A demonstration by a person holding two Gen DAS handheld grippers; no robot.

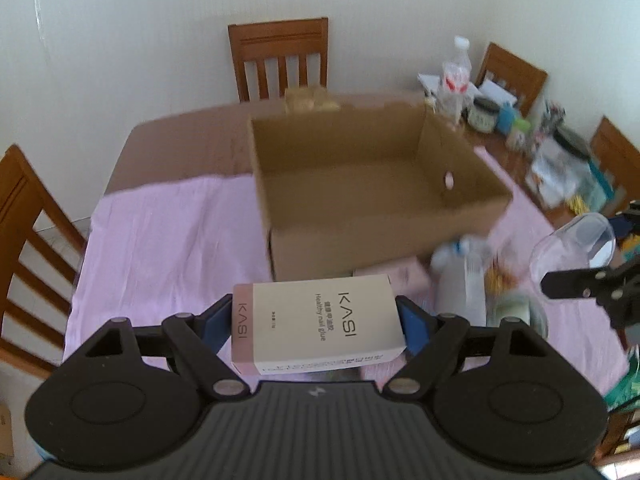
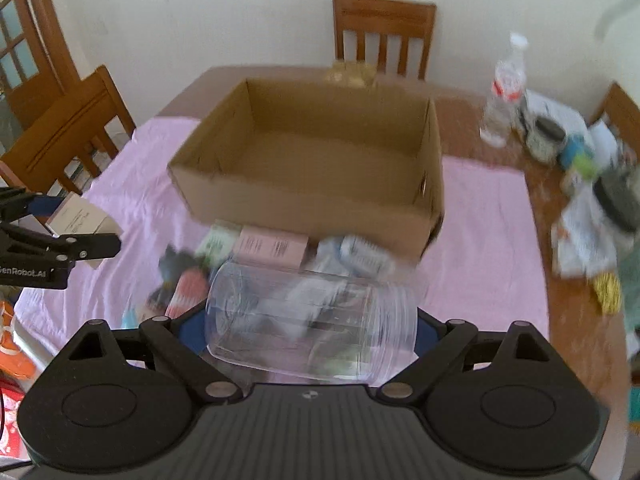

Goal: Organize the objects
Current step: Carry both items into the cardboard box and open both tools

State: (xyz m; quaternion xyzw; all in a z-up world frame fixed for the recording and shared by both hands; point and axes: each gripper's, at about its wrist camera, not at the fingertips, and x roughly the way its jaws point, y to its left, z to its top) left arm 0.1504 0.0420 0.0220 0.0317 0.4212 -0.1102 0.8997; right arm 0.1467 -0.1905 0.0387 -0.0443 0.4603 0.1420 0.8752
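My left gripper [image 1: 316,320] is shut on a white and pink KASI nail glue box [image 1: 320,324] and holds it above the pink cloth, in front of an open, empty cardboard box [image 1: 360,184]. My right gripper [image 2: 308,328] is shut on a clear plastic jar [image 2: 312,324], held on its side just in front of the cardboard box [image 2: 320,160]. The jar also shows at the right of the left wrist view [image 1: 572,248]. Several small packages, among them a pink box [image 2: 272,246], lie on the cloth between the jar and the cardboard box.
A pink cloth [image 1: 168,240] covers the near part of a brown table. Wooden chairs stand at the far side [image 1: 280,60] and at the left [image 2: 72,128]. A water bottle [image 2: 504,92], jars and papers clutter the table's right side.
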